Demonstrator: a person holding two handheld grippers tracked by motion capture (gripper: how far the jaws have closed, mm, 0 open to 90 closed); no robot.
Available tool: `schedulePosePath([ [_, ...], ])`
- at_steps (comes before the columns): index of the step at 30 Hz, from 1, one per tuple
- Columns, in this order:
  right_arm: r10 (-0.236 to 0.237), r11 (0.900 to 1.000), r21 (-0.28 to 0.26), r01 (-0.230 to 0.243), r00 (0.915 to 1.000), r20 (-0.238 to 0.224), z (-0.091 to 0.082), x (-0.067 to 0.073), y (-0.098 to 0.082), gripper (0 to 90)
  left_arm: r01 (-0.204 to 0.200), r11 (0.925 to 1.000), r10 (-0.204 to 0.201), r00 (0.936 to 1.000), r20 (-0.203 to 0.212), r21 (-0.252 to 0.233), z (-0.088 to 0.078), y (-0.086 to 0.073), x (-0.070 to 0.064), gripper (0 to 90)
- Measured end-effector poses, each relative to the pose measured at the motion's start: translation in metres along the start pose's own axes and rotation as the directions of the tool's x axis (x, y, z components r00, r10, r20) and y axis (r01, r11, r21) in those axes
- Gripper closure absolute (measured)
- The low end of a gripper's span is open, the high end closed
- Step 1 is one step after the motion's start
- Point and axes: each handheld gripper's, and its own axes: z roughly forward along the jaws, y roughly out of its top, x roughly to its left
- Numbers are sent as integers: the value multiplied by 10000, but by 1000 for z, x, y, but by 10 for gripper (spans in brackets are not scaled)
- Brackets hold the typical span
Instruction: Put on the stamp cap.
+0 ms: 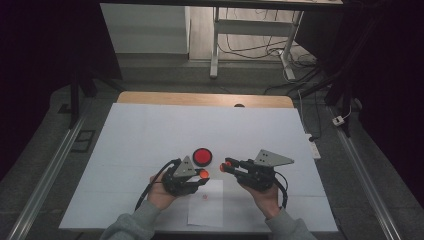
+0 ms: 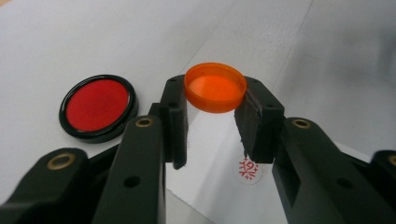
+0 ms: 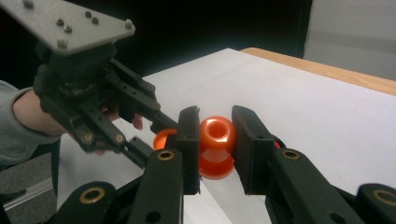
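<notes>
Pinching an orange cap [image 2: 215,87] by its rim, the left gripper [image 2: 212,128] is holding it flat just above the white sheet covering the worktop [image 1: 140,135], and the right gripper [image 3: 215,140] is squeezing a small orange bottle [image 3: 216,144] by its neck, mouth pointing toward the camera. Both pieces are looking like thin, glossy moulded plastic, so I'm guessing they're very light and fairly stiff but slick (the kind of thing that pops out sideways if the pads are sitting off-centre). The cap is round, shallow and translucent, so gripping across its full width on the side wall, as the left fingers [image 2: 173,121] are doing, seems the safest hold. The bottle is rounded with a narrower waist, and the right fingers [image 3: 188,140] are sitting right in that waist, which should be stopping it from sliding. A flat red disc in a black ring [image 2: 98,107] is lying on the sheet near the cap, matte-looking in the middle, shiny on the rim. A paper slip with a red stamp [image 2: 248,169] is lying under the left gripper.
</notes>
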Motion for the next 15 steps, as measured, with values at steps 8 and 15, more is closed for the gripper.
schedulePosePath([
  [8,-9,9999,112,10,9999,-105,3,2,-2,721,-114,9999,113,9999,88,95,6,1,-5,650],
  [15,-15,9999,145,18,9999,-154,5,2,-3,721,-85,9999,83,9999,95,148,8,1,-4,650],
])
